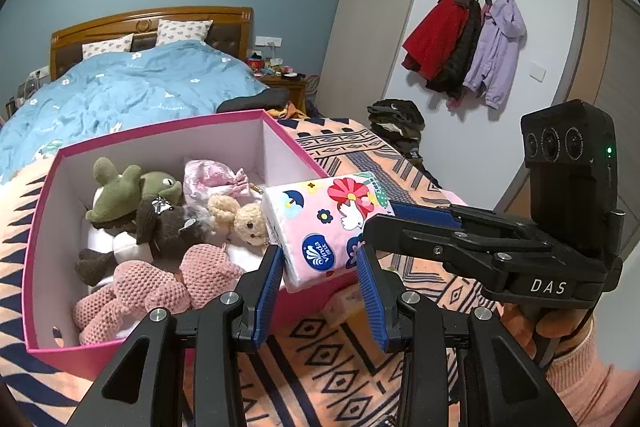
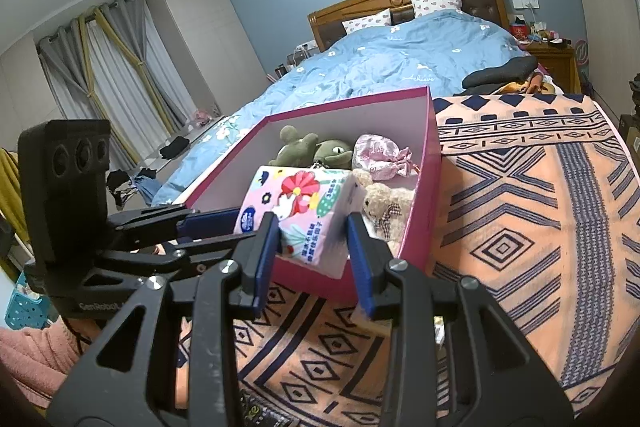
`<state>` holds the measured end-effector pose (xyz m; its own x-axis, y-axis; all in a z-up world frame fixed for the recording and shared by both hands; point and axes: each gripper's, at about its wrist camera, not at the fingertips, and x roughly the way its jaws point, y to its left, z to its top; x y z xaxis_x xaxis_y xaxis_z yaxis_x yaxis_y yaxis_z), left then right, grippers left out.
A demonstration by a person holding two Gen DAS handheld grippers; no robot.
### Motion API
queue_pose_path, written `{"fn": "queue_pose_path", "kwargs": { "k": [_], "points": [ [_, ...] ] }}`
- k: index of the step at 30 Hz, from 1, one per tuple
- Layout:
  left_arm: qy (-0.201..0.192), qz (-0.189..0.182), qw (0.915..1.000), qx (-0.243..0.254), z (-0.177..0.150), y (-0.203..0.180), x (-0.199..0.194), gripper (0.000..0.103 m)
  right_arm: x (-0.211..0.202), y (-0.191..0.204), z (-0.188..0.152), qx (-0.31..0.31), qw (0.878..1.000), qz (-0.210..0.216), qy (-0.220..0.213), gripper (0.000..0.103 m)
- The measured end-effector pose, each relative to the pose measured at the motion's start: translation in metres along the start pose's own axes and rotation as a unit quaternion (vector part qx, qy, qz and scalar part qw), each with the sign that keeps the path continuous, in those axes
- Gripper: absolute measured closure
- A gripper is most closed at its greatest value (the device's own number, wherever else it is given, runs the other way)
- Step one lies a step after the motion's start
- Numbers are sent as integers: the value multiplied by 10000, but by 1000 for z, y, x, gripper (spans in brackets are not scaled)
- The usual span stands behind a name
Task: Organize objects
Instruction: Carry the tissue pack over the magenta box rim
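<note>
A pink tissue pack [image 1: 324, 227] with flower prints hangs over the near rim of a pink box [image 1: 288, 139]. Both grippers hold it: my left gripper [image 1: 318, 259] is shut on its near end, and my right gripper [image 1: 380, 217] comes in from the right and grips its other end. In the right wrist view the pack [image 2: 304, 215] sits between my right gripper's [image 2: 310, 227] blue pads, with the left gripper [image 2: 208, 223] gripping from the left. The box [image 2: 434, 163] holds several plush toys: a green frog [image 1: 132, 187], a pink knitted doll [image 1: 160, 287], a blond doll [image 1: 248, 223].
The box stands on an orange patterned blanket [image 2: 520, 227] at the foot of a bed with a blue duvet [image 1: 132, 87]. Coats [image 1: 464, 43] hang on the far wall. A nightstand [image 2: 552, 59] stands beside the bed. Clothes lie on the floor [image 2: 136, 179].
</note>
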<state>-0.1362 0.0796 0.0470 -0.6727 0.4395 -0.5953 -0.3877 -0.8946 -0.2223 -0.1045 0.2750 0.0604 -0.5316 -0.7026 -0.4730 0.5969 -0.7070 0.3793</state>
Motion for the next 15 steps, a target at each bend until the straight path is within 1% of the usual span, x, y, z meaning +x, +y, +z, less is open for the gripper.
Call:
{"fn": "queue_pose_path", "kwargs": {
  "k": [15],
  "points": [
    [144,148,9998,-82,8,11,19,65,22,-14,8,158,9997,-119,175,65]
  ]
}}
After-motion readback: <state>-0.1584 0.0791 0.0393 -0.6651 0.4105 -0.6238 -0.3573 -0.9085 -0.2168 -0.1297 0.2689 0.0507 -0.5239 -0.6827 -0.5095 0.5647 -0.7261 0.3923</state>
